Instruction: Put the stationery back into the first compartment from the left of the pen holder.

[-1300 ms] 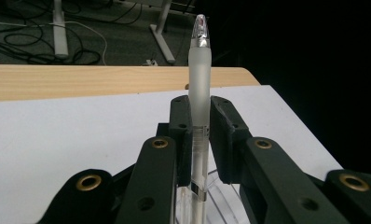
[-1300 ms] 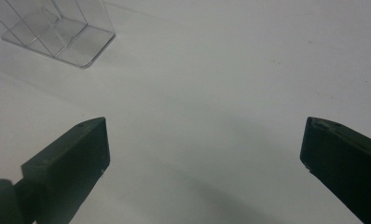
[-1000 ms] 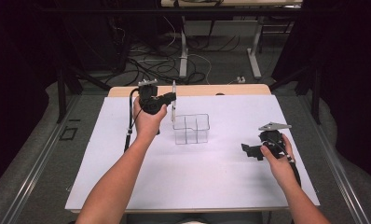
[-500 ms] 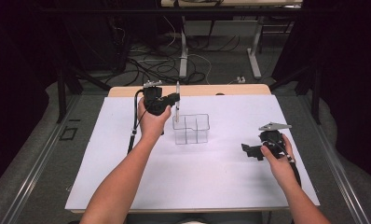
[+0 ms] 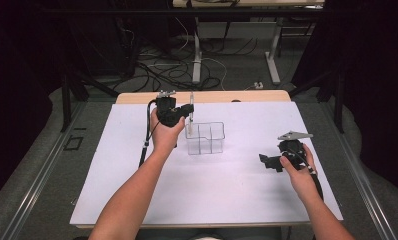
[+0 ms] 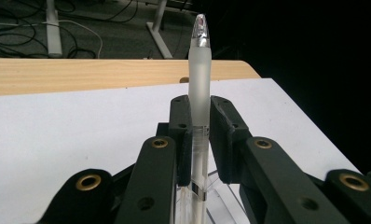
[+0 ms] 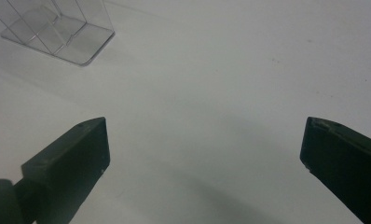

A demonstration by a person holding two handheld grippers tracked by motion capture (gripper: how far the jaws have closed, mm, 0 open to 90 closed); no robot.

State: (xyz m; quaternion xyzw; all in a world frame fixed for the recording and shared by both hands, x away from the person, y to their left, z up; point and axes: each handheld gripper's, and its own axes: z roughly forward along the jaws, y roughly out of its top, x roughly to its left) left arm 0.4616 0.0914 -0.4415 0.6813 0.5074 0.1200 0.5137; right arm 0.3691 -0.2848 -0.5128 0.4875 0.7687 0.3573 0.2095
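My left gripper (image 5: pixel 187 111) is shut on a frosted white pen (image 6: pixel 199 79) and holds it upright. The pen (image 5: pixel 191 107) stands over the back left corner of a clear plastic organizer (image 5: pixel 205 138) with compartments; its lower end reaches the organizer's rim (image 6: pixel 211 182) in the left gripper view. Whether it touches the bottom is hidden. My right gripper (image 5: pixel 268 161) rests low at the right of the table, jaws wide apart and empty, with bare white surface between them (image 7: pixel 202 140). The organizer's corner (image 7: pixel 58 32) shows at the upper left of the right gripper view.
A white sheet (image 5: pixel 137 190) covers the table, with a wooden strip (image 5: pixel 247 96) at the far edge. Cables (image 5: pixel 162 70) and table legs (image 5: pixel 197 50) lie on the floor beyond. A cable (image 5: pixel 146 140) trails from the left gripper.
The left gripper has carried the pen to the right, from left of the organizer to over its back left corner. The right gripper has stayed put.
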